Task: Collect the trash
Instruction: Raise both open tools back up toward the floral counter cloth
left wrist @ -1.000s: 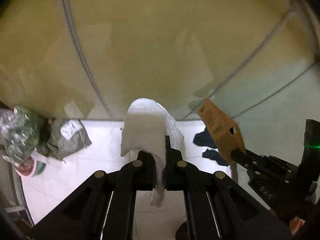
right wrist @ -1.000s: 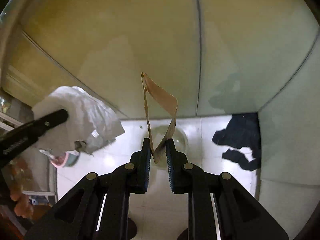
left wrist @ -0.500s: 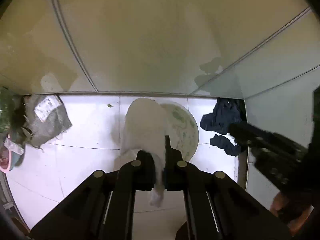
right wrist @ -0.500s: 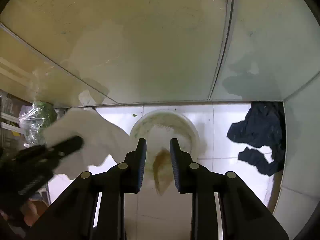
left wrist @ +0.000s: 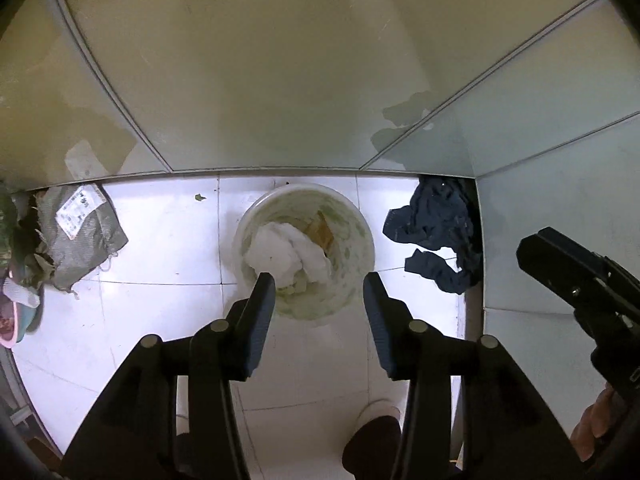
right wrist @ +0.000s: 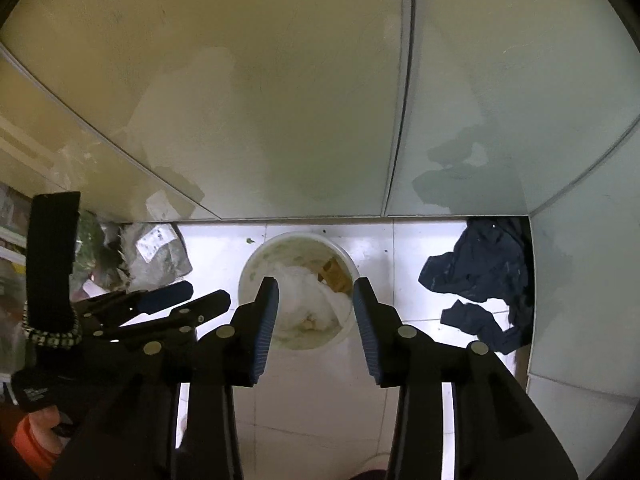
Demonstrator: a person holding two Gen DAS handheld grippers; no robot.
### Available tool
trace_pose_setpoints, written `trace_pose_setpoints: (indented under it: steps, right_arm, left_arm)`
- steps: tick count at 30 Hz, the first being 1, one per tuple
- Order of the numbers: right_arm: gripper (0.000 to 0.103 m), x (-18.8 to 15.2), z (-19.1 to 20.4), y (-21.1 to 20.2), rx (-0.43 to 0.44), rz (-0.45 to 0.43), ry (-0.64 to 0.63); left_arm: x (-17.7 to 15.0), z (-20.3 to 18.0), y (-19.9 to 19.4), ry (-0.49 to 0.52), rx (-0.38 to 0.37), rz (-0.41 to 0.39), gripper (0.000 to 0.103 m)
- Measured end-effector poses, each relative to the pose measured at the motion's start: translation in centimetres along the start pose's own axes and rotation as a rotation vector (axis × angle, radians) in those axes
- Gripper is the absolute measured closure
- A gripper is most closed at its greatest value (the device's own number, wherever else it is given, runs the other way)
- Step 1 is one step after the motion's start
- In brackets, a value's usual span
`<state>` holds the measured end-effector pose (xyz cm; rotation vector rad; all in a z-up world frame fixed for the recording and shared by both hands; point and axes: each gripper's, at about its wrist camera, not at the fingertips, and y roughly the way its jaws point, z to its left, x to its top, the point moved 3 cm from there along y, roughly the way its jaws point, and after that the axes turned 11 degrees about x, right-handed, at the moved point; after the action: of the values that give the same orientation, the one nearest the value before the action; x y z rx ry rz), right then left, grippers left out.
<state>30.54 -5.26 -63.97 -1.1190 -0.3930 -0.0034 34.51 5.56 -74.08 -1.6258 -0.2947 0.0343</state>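
Note:
A round white bucket [left wrist: 362, 236] stands on the white tiled floor by the wall; it also shows in the right wrist view [right wrist: 256, 264]. Inside it lie crumpled white paper [left wrist: 284, 252] [right wrist: 304, 292] and a brown cardboard piece [left wrist: 320, 232] [right wrist: 336, 274]. My left gripper [left wrist: 319, 280] is open and empty above the bucket. My right gripper [right wrist: 316, 286] is open and empty above the bucket too. The left gripper also shows in the right wrist view [right wrist: 188, 296], at the left.
A dark blue cloth [left wrist: 440, 232] [right wrist: 484, 272] lies in the right corner. A grey sack with a white label [left wrist: 76, 232] [right wrist: 160, 256] and a pink slipper [left wrist: 16, 320] lie at the left. Glossy wall panels rise behind. A shoe [left wrist: 372, 440] shows below.
The right gripper let the brown cardboard fall into the bucket, then the left gripper opened and dropped the white paper in. Both grippers tilted down over the bucket.

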Motion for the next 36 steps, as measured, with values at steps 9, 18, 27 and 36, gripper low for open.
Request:
trace_pose_setpoints:
  steps: [9, 18, 27, 36]
  right_arm:
    - [0.067, 1.9, 3.8, -9.4, 0.004, -0.051, -0.015]
    - [0.067, 4.0, 8.6, -25.9, 0.019, -0.182, -0.065]
    - [0.067, 5.6, 11.7, -42.7, 0.069, -0.333, -0.175]
    - [0.060, 7.7, 14.6, -52.2, 0.077, -0.502, -0.320]
  left_arm:
    - [0.7, -0.2, -14.7, -0.001, 0.033, -0.096, 0.059]
    - [1.2, -3.5, -36.0, -0.023, 0.036, -0.304, 0.059]
    - [-0.1, -8.6, -53.4, -0.058, 0.033, -0.537, 0.057]
    - [0.9, -10.2, -63.4, -0.066, 0.054, -0.723, 0.048]
